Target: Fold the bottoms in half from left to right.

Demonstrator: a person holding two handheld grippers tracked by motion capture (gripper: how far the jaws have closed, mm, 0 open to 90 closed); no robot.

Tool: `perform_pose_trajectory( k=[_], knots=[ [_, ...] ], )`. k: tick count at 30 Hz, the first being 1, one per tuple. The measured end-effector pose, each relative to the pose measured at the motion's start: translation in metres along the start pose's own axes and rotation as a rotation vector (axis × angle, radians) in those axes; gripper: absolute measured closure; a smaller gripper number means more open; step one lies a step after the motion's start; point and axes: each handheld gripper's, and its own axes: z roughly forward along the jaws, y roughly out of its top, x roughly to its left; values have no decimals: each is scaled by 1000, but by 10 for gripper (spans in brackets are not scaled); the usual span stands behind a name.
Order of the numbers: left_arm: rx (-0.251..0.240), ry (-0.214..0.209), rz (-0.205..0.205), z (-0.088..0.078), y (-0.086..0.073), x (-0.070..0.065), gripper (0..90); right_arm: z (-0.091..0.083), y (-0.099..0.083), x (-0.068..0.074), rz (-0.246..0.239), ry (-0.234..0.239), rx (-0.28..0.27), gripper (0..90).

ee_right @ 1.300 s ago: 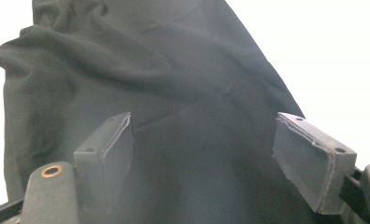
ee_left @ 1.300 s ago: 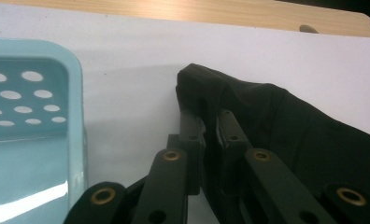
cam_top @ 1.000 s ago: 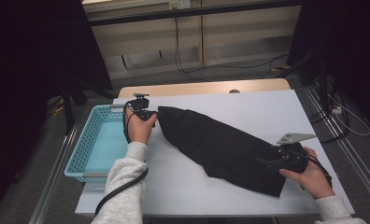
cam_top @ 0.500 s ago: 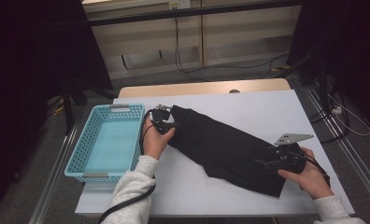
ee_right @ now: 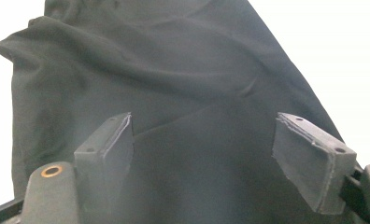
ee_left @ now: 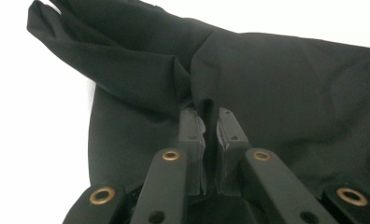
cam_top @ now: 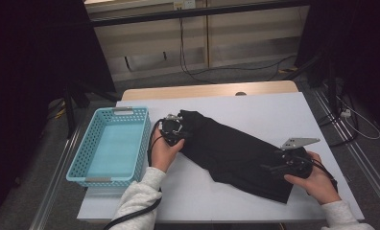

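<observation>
Left gripper (ee_left: 205,116) pinches a fold of the black cloth (cam_top: 236,153); right gripper (ee_right: 216,154) stands wide over its 4 o'clock end, gripping nothing. Soft, light and limp, it likely handles best by edges. It lies diagonally mid-table (cam_top: 274,112), a blue basket (cam_top: 142,143) at 9 o'clock

A white table (cam_top: 255,108) holds a black cloth (cam_top: 236,153) spread across its middle and a light blue basket (cam_top: 112,143) at its left side.
</observation>
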Motion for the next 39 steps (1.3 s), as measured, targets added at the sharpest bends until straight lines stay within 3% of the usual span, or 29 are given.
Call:
perform_pose_trajectory(
  k=[11, 15, 25, 30, 39],
  knots=[
    [-26, -44, 70, -2, 5, -13, 832, -1, 0, -1, -2, -1, -1, 210],
    [-12, -87, 116, 0, 4, -21, 832, 0, -1, 0, 1, 0, -1, 210],
    [28, -147, 196, 5, -4, -41, 831, 0, -1, 0, -1, 1, 0, 208],
    [51, -174, 220, 9, -9, -48, 831, 1, -1, 1, -5, 4, 4, 208],
    [70, -171, 225, 12, -14, -49, 829, 2, 1, 1, -9, 5, 3, 206]
  ],
)
